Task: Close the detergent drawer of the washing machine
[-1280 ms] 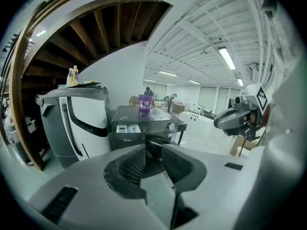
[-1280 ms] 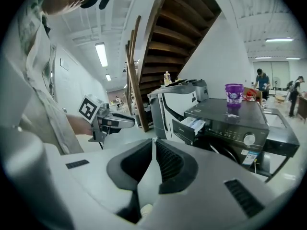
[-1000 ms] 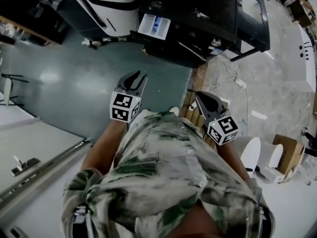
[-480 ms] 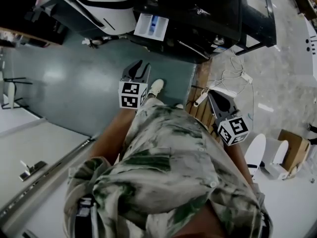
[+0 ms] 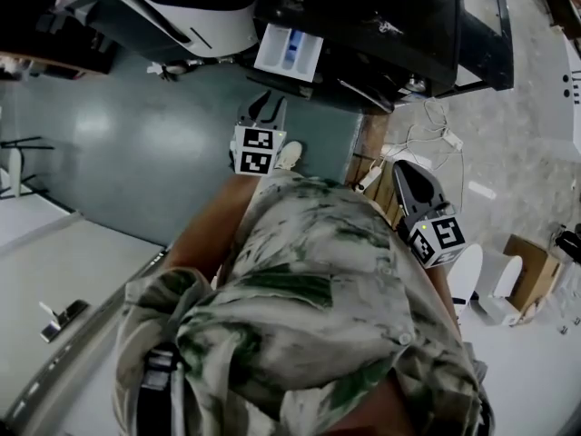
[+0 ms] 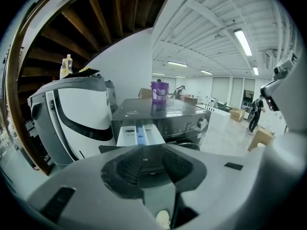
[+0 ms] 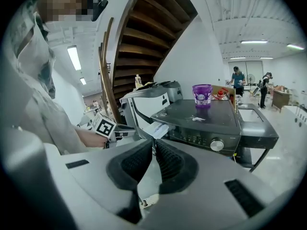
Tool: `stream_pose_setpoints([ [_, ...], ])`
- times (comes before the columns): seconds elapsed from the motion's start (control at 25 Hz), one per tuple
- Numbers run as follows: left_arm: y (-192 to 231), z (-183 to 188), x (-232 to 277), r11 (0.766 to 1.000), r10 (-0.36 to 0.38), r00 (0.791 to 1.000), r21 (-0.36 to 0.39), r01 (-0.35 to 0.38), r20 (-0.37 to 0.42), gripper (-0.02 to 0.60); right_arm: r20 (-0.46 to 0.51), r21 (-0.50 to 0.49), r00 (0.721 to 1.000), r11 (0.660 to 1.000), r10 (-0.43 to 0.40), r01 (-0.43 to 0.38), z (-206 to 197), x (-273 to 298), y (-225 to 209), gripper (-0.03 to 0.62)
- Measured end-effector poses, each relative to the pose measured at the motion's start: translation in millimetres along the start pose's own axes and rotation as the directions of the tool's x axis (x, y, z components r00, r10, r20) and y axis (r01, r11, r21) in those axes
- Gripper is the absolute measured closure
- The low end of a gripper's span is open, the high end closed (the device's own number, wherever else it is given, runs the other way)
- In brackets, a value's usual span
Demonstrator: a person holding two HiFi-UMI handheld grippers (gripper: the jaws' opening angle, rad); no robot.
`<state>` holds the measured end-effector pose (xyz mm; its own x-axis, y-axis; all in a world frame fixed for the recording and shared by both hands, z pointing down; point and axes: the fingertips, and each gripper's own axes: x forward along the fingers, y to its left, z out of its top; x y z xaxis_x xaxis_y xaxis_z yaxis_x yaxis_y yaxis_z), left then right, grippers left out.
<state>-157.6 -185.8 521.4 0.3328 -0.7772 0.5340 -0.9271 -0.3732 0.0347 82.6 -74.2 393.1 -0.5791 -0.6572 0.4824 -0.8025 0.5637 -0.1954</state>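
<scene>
The white detergent drawer [image 5: 289, 51] with a blue insert stands pulled out from the dark washing machine [image 5: 381, 25]. My left gripper [image 5: 267, 110] is open and empty, pointing at the drawer from a short way below it, not touching. In the left gripper view the drawer [image 6: 139, 134] lies straight ahead beyond the open left gripper [image 6: 152, 153]. My right gripper [image 5: 406, 178] hangs lower at the right, shut with nothing in it. The right gripper view shows the right gripper [image 7: 153, 145], the drawer [image 7: 157, 129] and the washing machine [image 7: 206, 121] ahead.
A white machine [image 5: 182, 7] stands left of the washer. A purple bucket [image 7: 202, 95] sits on the washer's top. Cables [image 5: 427, 143] and a wooden pallet [image 5: 377, 193] lie on the floor at the right. A staircase [image 7: 144, 37] rises behind. People stand far back.
The left gripper has moved forward and up toward the drawer. The person's body has stepped closer to the washer. The right gripper has kept its place at the right side.
</scene>
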Motion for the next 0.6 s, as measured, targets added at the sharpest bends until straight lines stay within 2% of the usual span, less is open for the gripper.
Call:
stream_pose_setpoints([
  [0.6, 17.7, -15.8, 48.9, 1.000, 0.002, 0.999, 0.014, -0.001, -0.043, 0.454, -0.025, 0.012, 0.998, 0.998, -0.057, 0.057, 7.0, 14.2, -19.9, 0.548],
])
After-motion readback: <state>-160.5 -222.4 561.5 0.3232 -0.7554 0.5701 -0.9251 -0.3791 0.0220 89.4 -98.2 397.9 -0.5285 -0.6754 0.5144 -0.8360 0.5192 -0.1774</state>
